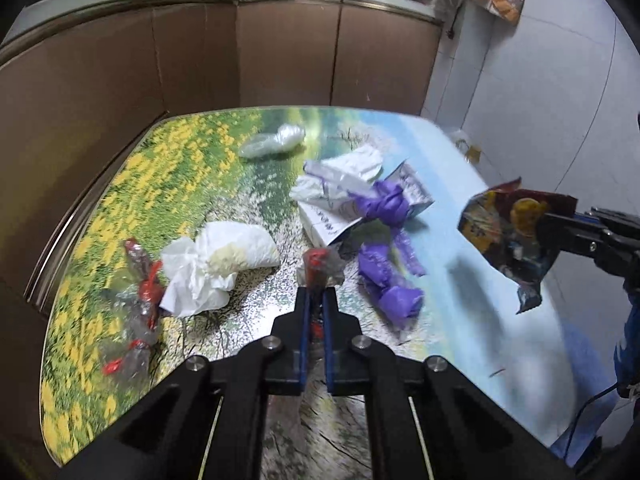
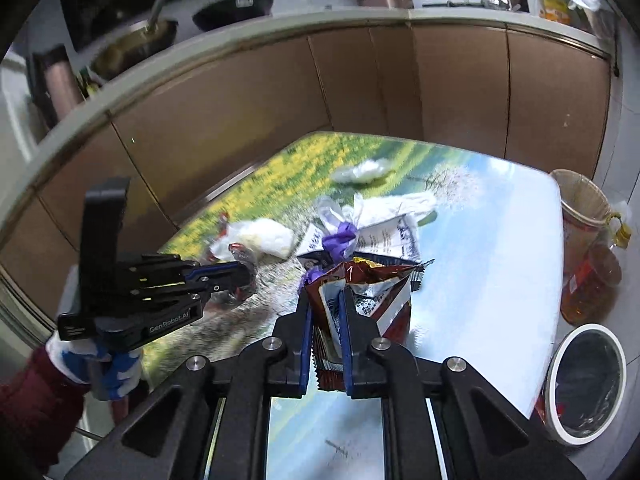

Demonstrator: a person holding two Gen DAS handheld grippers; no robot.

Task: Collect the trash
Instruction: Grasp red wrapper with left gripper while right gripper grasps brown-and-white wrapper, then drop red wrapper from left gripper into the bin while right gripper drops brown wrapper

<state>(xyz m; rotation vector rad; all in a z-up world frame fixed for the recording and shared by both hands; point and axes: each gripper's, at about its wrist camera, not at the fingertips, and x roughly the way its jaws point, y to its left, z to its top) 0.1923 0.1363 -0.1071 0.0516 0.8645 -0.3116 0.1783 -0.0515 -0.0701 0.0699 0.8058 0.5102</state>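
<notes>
Trash is already pinched in both grippers, so the next bit probably comes down to where the bin sits. In the right wrist view a crumpled snack bag (image 2: 360, 292) is clamped upright between the pads of the right gripper (image 2: 326, 312), sticking up out of the jaws at lower centre. The trash bin (image 2: 560, 412), white-rimmed with a dark liner, is seen on the floor at lower right, past the table (image 2: 500, 240) edge, so the right hand is judged nearer to it. Left of centre, the left gripper (image 2: 244, 276) is clenched on a clear wrapper with red print (image 2: 240, 252), just off the tabletop. More scraps, like a white tissue (image 1: 216, 264) and purple plastic (image 1: 388, 280), are left lying mid-table.
</notes>
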